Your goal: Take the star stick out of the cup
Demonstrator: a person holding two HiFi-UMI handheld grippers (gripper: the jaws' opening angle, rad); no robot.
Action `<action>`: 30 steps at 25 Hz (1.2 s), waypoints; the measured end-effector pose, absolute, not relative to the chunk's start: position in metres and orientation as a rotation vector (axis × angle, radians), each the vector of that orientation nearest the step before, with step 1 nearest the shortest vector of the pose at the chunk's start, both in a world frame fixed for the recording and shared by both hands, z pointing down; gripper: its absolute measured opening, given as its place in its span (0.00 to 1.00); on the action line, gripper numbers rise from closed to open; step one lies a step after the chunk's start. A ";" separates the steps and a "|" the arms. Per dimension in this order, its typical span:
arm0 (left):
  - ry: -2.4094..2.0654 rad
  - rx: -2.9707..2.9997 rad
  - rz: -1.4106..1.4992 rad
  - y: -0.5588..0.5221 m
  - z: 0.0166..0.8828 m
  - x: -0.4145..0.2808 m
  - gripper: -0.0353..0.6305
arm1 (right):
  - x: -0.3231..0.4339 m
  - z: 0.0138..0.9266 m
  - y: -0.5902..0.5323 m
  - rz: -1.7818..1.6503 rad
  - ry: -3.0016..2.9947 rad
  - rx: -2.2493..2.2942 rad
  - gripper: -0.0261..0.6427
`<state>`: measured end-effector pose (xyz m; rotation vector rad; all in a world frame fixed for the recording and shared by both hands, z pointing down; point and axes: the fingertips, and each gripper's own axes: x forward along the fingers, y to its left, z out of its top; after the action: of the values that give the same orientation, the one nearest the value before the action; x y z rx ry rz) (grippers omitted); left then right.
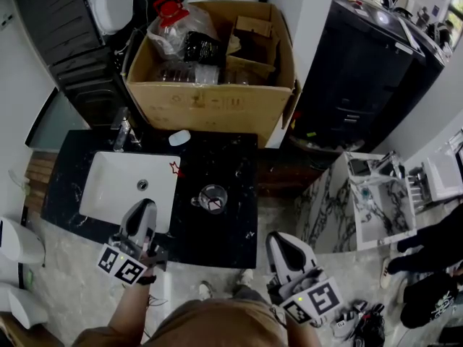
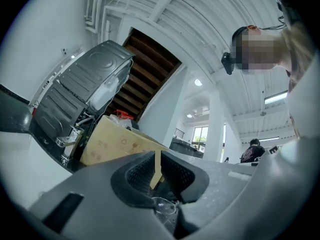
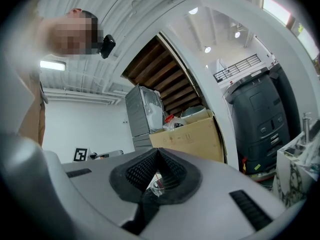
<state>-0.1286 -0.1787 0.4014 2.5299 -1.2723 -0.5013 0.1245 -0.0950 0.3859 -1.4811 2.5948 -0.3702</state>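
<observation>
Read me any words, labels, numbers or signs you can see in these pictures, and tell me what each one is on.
No text here can be read.
Cardboard box: faint printed marks on its front, too blurred to read.
Left gripper and right gripper: black-and-white square patterns on their cubes, no words.
Lone square marker against the white wall: a pattern, no words.
Dark shirt at the right edge: white print, too small to read.

Clear cup (image 1: pixel 212 198), glossy black countertop (image 1: pixel 226 238)
</observation>
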 end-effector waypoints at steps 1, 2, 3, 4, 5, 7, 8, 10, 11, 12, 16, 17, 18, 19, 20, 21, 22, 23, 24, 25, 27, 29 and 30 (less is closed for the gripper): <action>-1.274 2.528 -0.496 -0.179 0.402 -0.129 0.10 | 0.124 0.386 -0.095 -0.371 2.595 -1.481 0.04; -1.276 2.527 -0.492 -0.179 0.403 -0.129 0.13 | 0.124 0.386 -0.096 -0.371 2.595 -1.479 0.04; -1.279 2.525 -0.488 -0.180 0.404 -0.129 0.14 | 0.124 0.386 -0.097 -0.370 2.595 -1.477 0.04; -1.281 2.524 -0.484 -0.180 0.404 -0.129 0.16 | 0.124 0.386 -0.097 -0.369 2.596 -1.474 0.04; -1.281 2.522 -0.480 -0.181 0.405 -0.129 0.18 | 0.123 0.386 -0.098 -0.369 2.597 -1.472 0.04; -1.276 2.521 -0.469 -0.182 0.406 -0.128 0.21 | 0.122 0.385 -0.099 -0.370 2.599 -1.468 0.04; -1.273 2.522 -0.463 -0.182 0.406 -0.127 0.22 | 0.122 0.385 -0.099 -0.369 2.599 -1.467 0.04; -1.268 2.525 -0.450 -0.183 0.408 -0.125 0.23 | 0.122 0.384 -0.099 -0.368 2.598 -1.465 0.04; -1.269 2.528 -0.443 -0.184 0.409 -0.124 0.24 | 0.122 0.384 -0.099 -0.367 2.599 -1.465 0.04; -1.271 2.531 -0.435 -0.184 0.410 -0.123 0.24 | 0.122 0.385 -0.099 -0.367 2.599 -1.465 0.04; -1.277 2.533 -0.412 -0.190 0.416 -0.121 0.24 | 0.125 0.384 -0.098 -0.361 2.600 -1.470 0.04; -1.277 2.532 -0.406 -0.191 0.418 -0.120 0.24 | 0.126 0.384 -0.098 -0.359 2.600 -1.471 0.04; -1.276 2.532 -0.400 -0.193 0.419 -0.120 0.24 | 0.127 0.384 -0.098 -0.357 2.600 -1.473 0.04; -1.274 2.532 -0.393 -0.195 0.421 -0.119 0.25 | 0.128 0.384 -0.098 -0.355 2.601 -1.475 0.04; -1.272 2.532 -0.388 -0.197 0.423 -0.118 0.25 | 0.130 0.384 -0.099 -0.353 2.600 -1.479 0.04; -1.270 2.531 -0.383 -0.199 0.424 -0.117 0.25 | 0.131 0.384 -0.099 -0.351 2.600 -1.482 0.04; -1.268 2.530 -0.377 -0.201 0.426 -0.117 0.25 | 0.133 0.384 -0.100 -0.348 2.599 -1.485 0.04; -1.265 2.531 -0.370 -0.203 0.427 -0.116 0.25 | 0.134 0.383 -0.101 -0.345 2.598 -1.488 0.04; -1.262 2.533 -0.361 -0.205 0.429 -0.114 0.25 | 0.135 0.382 -0.101 -0.342 2.597 -1.491 0.04; -1.259 2.536 -0.350 -0.206 0.431 -0.113 0.25 | 0.136 0.382 -0.102 -0.339 2.596 -1.494 0.04; -1.254 2.535 -0.331 -0.209 0.436 -0.110 0.25 | 0.137 0.380 -0.102 -0.331 2.593 -1.498 0.04; -1.248 2.525 -0.321 -0.213 0.442 -0.108 0.25 | 0.139 0.379 -0.102 -0.326 2.592 -1.502 0.04; -1.244 2.519 -0.317 -0.214 0.445 -0.107 0.25 | 0.140 0.379 -0.102 -0.325 2.591 -1.505 0.04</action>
<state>-0.1072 -0.2141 0.4446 2.5188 -1.2444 -0.3172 0.1398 -0.1022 0.3788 -1.5046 2.5911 -0.3250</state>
